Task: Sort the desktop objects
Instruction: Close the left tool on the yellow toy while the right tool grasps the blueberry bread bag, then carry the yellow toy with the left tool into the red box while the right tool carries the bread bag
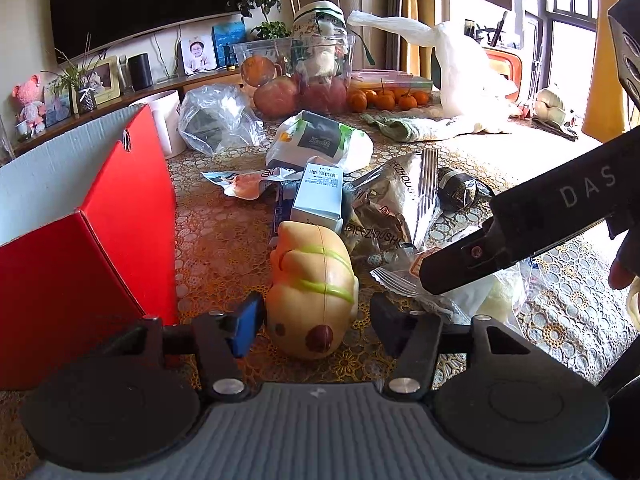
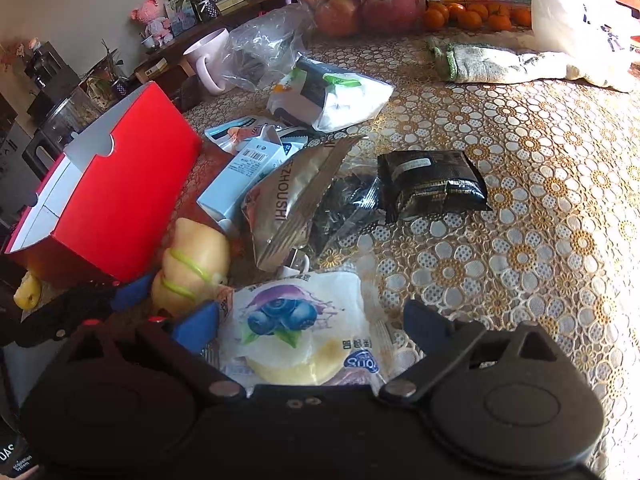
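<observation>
A yellow squishy toy (image 1: 310, 294) with green stripes lies on the lace tablecloth between the open fingers of my left gripper (image 1: 316, 320); it also shows in the right wrist view (image 2: 192, 266). My right gripper (image 2: 316, 330) is open around a blueberry bread packet (image 2: 304, 328). The right gripper also shows in the left wrist view (image 1: 452, 270), over that packet (image 1: 480, 300). A red open box (image 1: 92, 216) stands at the left, also in the right wrist view (image 2: 120, 196).
A white-blue carton (image 1: 320, 196), silver snack bag (image 2: 296, 200), black packet (image 2: 432, 184), white pouch (image 1: 320, 144) and clear bag (image 1: 216, 116) lie beyond. A mug (image 1: 164, 120), fruit (image 1: 276, 96), tangerines (image 1: 384, 98), a cloth (image 2: 500, 64) and white plastic bag (image 1: 460, 72) stand behind.
</observation>
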A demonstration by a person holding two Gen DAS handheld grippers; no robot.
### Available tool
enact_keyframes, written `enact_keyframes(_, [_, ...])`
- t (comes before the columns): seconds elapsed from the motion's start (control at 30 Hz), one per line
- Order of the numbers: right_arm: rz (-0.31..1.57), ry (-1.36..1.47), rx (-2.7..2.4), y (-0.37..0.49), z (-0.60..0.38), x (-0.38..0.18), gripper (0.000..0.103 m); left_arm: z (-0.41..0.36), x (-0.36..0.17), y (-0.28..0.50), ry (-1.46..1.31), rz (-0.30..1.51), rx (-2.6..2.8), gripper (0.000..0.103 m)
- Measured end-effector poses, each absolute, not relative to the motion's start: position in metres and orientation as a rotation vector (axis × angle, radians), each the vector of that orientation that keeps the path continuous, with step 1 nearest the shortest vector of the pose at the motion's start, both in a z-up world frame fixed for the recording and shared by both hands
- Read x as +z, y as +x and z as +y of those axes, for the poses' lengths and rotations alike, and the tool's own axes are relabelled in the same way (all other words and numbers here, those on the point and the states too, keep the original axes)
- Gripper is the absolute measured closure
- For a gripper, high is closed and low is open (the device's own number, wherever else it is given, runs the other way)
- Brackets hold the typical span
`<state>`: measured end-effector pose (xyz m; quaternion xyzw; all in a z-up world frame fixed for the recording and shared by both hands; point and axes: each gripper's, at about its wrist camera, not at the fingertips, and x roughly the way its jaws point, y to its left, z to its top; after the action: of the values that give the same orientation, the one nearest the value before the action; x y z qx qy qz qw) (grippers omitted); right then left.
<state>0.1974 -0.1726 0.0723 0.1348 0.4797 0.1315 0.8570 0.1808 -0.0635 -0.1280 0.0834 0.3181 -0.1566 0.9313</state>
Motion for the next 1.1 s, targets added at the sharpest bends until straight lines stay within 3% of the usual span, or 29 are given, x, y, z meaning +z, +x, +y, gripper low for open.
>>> enact_keyframes(0.13, [0.992,0.277,0.287,0.194,-0.173,0.076,0.009,-0.064,-0.126,0.180,0.173,0.648,-0.317,0.057])
enact_keyframes(0.23, [1.006,0.284,0.314,0.194,-0.171,0.074,0.029,-0.065,-0.126,0.180,0.181,0.651,-0.319,0.057])
enact_keyframes(0.5, [0.987,0.295,0.331,0.190,-0.173,0.078,0.039,-0.062,-0.123,0.176,0.171,0.644,-0.316,0.060])
enact_keyframes(1.1, [0.917,0.274,0.329,0.161,-0.179,0.118,0.044,-0.062,-0.078,0.137,0.167,0.617,-0.322,0.060])
